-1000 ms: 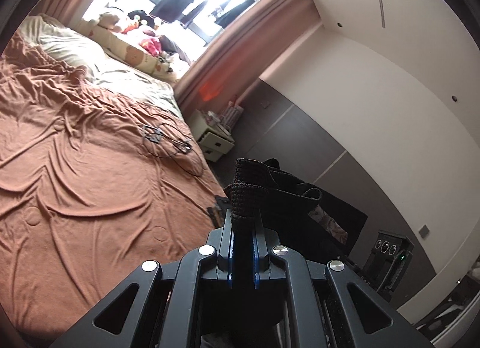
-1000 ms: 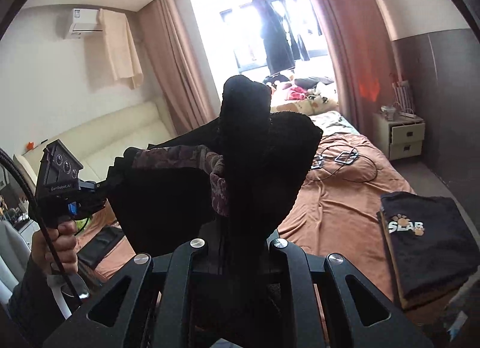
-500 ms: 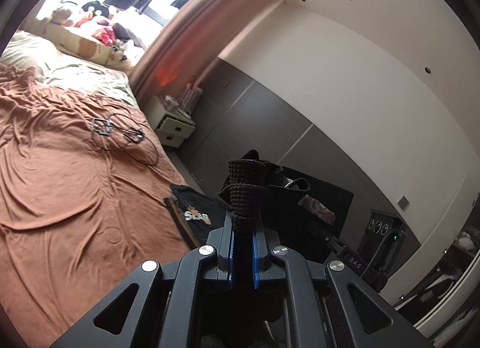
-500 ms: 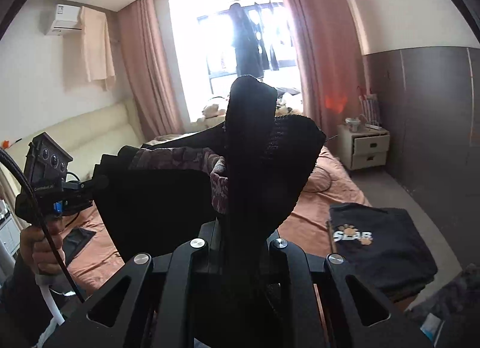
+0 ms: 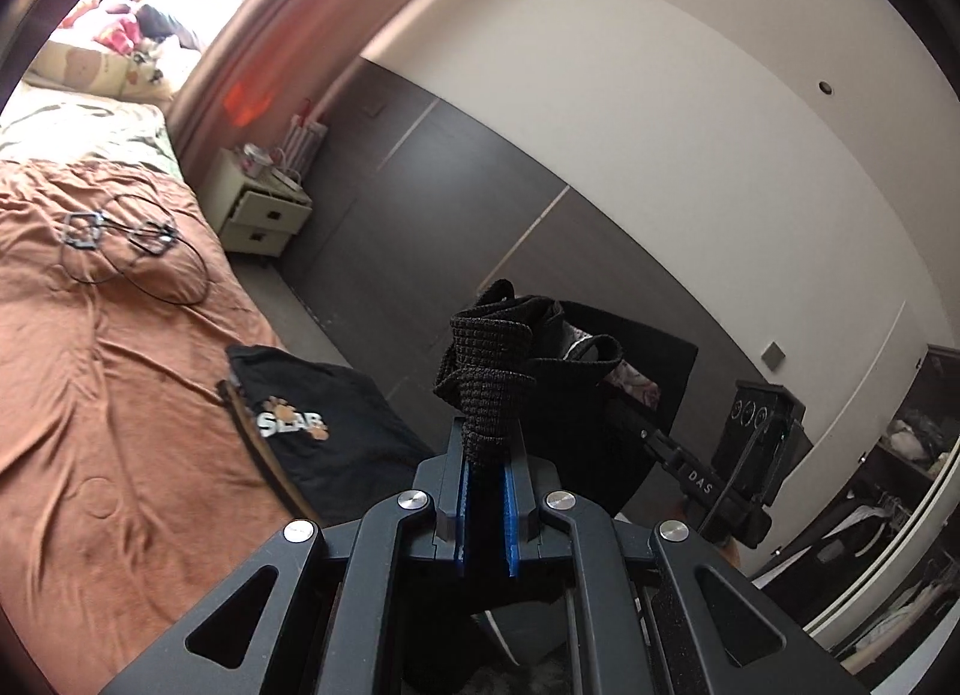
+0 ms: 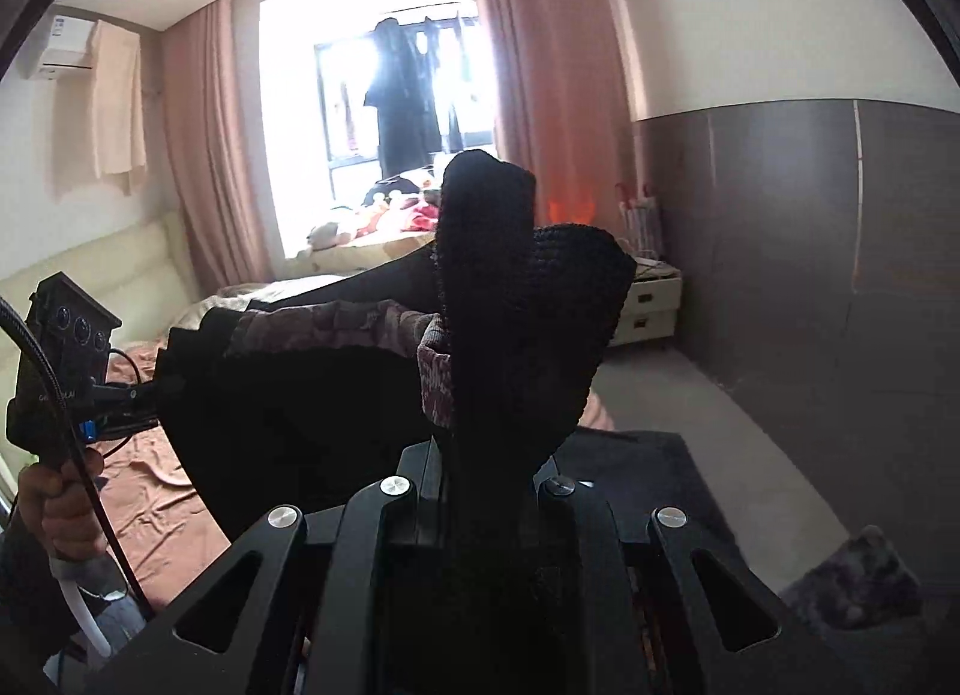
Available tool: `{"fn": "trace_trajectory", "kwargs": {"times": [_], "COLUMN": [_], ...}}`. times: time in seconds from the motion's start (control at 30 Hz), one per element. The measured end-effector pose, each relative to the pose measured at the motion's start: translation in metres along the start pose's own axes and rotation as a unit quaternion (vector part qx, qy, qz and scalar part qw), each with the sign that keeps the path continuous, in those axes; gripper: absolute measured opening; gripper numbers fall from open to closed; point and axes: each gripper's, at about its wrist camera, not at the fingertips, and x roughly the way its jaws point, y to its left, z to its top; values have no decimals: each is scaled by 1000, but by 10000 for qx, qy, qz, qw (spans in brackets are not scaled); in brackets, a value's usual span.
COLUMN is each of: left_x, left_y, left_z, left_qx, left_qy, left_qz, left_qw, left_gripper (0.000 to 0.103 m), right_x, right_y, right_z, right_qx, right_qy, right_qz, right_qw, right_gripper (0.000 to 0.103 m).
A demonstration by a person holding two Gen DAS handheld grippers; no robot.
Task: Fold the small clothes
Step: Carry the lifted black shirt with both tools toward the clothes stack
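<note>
- The left gripper (image 5: pixel 487 470) has its blue-lined jaws clenched on a bunched ribbed edge of the black garment (image 5: pixel 576 395), which hangs in the air, off past the edge of the bed (image 5: pixel 120 395).
- The right gripper (image 6: pixel 489 455) is clamped on the opposite edge of the same garment; the cloth spans between the two, with a patterned inner layer (image 6: pixel 336 329) showing along the top.
- From the right wrist view, the person's left hand (image 6: pixel 66 491) grips the other tool's handle, with the bed behind and below it.
- A folded black shirt (image 5: pixel 312 425) with an orange-and-white logo lies at the bed's near edge.
- The step in hand looks like carrying the stretched garment over to the bed to lay it flat.
- To do it well: keep both grips firm and level, hold light tension so the span does not sag or twist, and lower it onto bare bedspread beside the folded shirt, not on top of the cables (image 5: pixel 120 251) farther up the bed.
</note>
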Motion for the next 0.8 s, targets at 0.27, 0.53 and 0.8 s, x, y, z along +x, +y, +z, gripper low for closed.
{"fn": "trace_trajectory", "kwargs": {"times": [0.27,0.53,0.8], "left_x": [80,133,178], "left_y": [-5,6,51], "left_z": [2,6,26], "left_qx": [122,-13,-155], "left_qy": [386,572,709], "left_qz": [-262,-299,18], "left_qw": [9988,9979,9974], "left_gripper": [9,9,9], "right_x": [-2,9,71], "right_y": [8,31,64], "right_z": [9,2,-7], "right_qx": [-99,-55,177], "right_qy": [22,87,351], "right_qz": [-512,-818,-877], "right_qw": [9986,9966,9954], "right_gripper": [10,10,10]}}
